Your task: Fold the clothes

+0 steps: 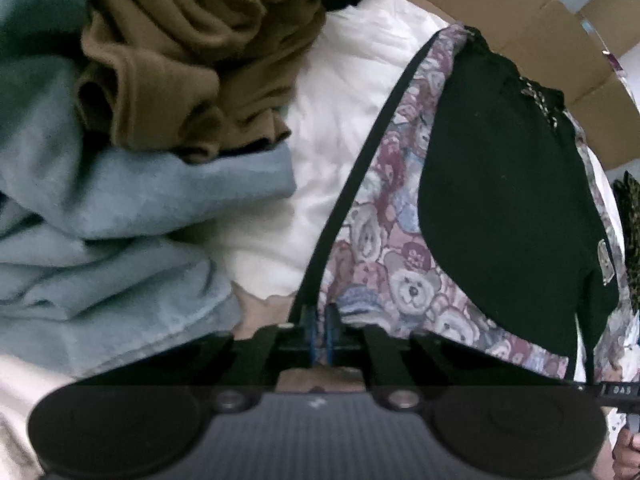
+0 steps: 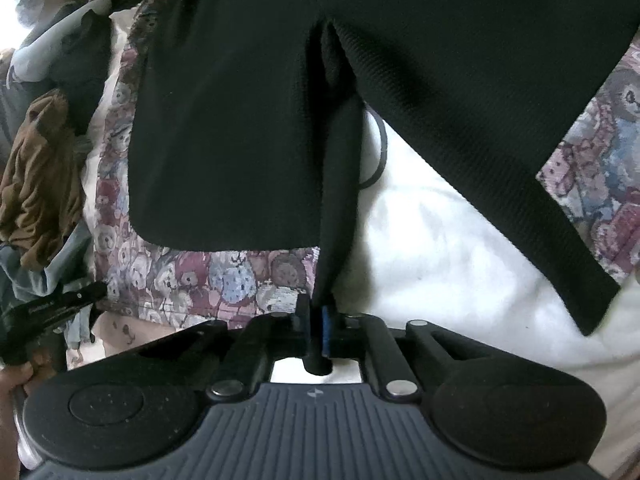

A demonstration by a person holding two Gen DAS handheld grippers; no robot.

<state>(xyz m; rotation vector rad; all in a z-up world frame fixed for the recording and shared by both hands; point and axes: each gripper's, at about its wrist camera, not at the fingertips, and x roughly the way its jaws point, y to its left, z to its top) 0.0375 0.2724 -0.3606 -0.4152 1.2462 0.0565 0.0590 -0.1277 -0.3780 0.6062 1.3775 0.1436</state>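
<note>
A black long-sleeved top (image 2: 248, 120) lies stretched over a teddy-bear print cloth (image 2: 200, 276), with white lettering near the top right. My right gripper (image 2: 320, 320) is shut on a bunched fold of the top; one sleeve (image 2: 520, 184) trails off to the right. In the left wrist view the same black top (image 1: 500, 200) rests on the bear-print cloth (image 1: 384, 264). My left gripper (image 1: 320, 330) is shut on the top's thin black edge (image 1: 360, 176), which runs taut up and to the right.
A brown garment (image 1: 180, 60) and a light blue one (image 1: 120, 220) are heaped on the left over white bedding (image 1: 340, 120). Cardboard boxes (image 1: 560, 40) stand behind. The left gripper body (image 2: 52, 312) and a hand (image 2: 12, 384) show at the right view's edge.
</note>
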